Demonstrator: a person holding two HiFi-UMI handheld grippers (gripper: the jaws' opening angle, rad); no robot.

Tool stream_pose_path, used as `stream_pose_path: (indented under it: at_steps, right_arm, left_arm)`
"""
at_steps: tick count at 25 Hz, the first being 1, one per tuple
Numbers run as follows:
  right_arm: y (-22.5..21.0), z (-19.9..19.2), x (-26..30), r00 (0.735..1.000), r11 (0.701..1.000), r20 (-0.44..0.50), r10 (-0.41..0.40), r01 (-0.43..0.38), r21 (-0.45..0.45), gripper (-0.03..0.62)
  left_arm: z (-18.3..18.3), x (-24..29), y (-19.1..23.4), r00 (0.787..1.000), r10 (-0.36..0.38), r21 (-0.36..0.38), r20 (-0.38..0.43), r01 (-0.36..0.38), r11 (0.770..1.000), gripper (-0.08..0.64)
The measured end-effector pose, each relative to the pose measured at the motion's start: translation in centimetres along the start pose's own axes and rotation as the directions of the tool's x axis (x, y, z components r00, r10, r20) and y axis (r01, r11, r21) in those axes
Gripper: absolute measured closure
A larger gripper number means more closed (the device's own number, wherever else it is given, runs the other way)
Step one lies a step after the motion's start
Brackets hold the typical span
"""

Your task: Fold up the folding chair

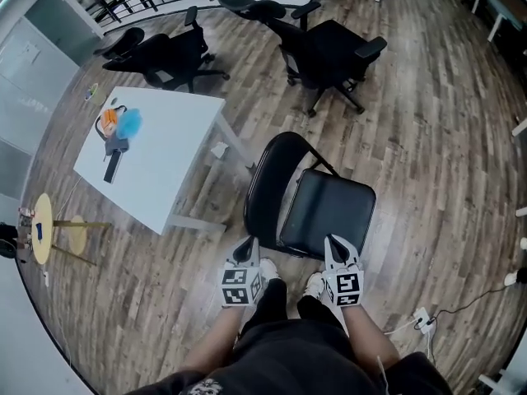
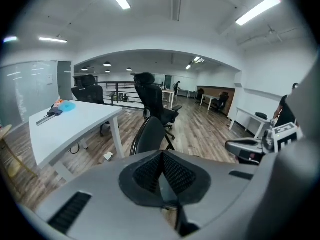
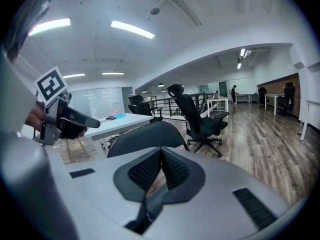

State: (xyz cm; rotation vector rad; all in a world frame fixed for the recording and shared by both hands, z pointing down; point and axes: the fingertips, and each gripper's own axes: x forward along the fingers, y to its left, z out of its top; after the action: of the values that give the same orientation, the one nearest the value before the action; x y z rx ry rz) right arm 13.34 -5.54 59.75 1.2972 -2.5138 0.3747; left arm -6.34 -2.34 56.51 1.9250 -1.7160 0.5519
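The black folding chair stands unfolded on the wood floor just in front of me; its seat (image 1: 325, 212) is flat and its curved backrest (image 1: 265, 179) is on the left side. My left gripper (image 1: 244, 253) hovers near the seat's front left corner with its jaws shut and nothing between them. By the front right corner my right gripper (image 1: 333, 245) is also shut and empty. In the left gripper view the backrest (image 2: 149, 136) rises beyond the shut jaws (image 2: 162, 171). The right gripper view shows the backrest (image 3: 145, 136) just past its shut jaws (image 3: 161, 169).
A white table (image 1: 173, 171) stands left of the chair, with an orange and blue object (image 1: 119, 124) on it. Black office chairs (image 1: 329, 52) (image 1: 169, 56) stand farther back. A small round wooden stand (image 1: 43, 225) is at far left. A power strip with cable (image 1: 422, 319) lies at right.
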Motion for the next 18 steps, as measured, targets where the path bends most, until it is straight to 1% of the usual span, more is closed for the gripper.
stream_pose_path:
  at_steps: [2, 5, 8, 10, 12, 14, 15, 16, 18]
  right_arm:
    - [-1.0, -0.5, 0.6, 1.000, 0.999, -0.011, -0.028, 0.029, 0.030, 0.578]
    - [-2.7, -2.0, 1.2, 0.995, 0.994, -0.024, -0.096, 0.097, 0.057, 0.578]
    - [-4.4, -4.7, 1.7, 0.990, 0.988, -0.055, -0.126, 0.130, 0.083, 0.577]
    - [-5.8, -6.4, 2.2, 0.989, 0.983, -0.070, -0.132, 0.140, 0.117, 0.577]
    - [-7.2, -8.0, 2.6, 0.988, 0.976, -0.075, -0.137, 0.147, 0.163, 0.577]
    - [-8.3, -10.1, 2.7, 0.986, 0.965, -0.092, -0.135, 0.153, 0.214, 0.573]
    - [-8.8, -11.3, 2.6, 0.986, 0.960, -0.108, -0.127, 0.149, 0.239, 0.546]
    - [-9.2, -12.6, 2.5, 0.985, 0.953, -0.126, -0.116, 0.146, 0.264, 0.482]
    - [-10.3, -15.2, 2.1, 0.981, 0.936, -0.159, -0.110, 0.156, 0.316, 0.422]
  left_arm:
    - [0.7, 1.3, 0.6, 1.000, -0.009, 0.025, -0.008, 0.010, 1.000, 0.555]
    - [1.6, 3.1, 1.5, 0.999, -0.037, 0.048, 0.026, 0.035, 0.998, 0.554]
    - [1.7, 5.2, 2.7, 1.000, -0.007, 0.069, 0.028, 0.005, 0.998, 0.554]
    - [2.5, 6.5, 3.5, 0.997, 0.023, 0.081, 0.070, -0.029, 0.996, 0.547]
    - [3.1, 8.0, 4.0, 0.993, 0.050, 0.100, 0.105, -0.060, 0.993, 0.486]
    - [2.7, 9.6, 4.3, 0.993, 0.076, 0.120, 0.090, -0.086, 0.989, 0.444]
    - [2.2, 10.2, 4.4, 0.993, 0.089, 0.121, 0.080, -0.098, 0.988, 0.423]
    - [1.8, 10.6, 4.4, 0.992, 0.100, 0.117, 0.075, -0.108, 0.987, 0.397]
    - [0.9, 11.3, 4.4, 0.992, 0.111, 0.117, 0.063, -0.118, 0.986, 0.342]
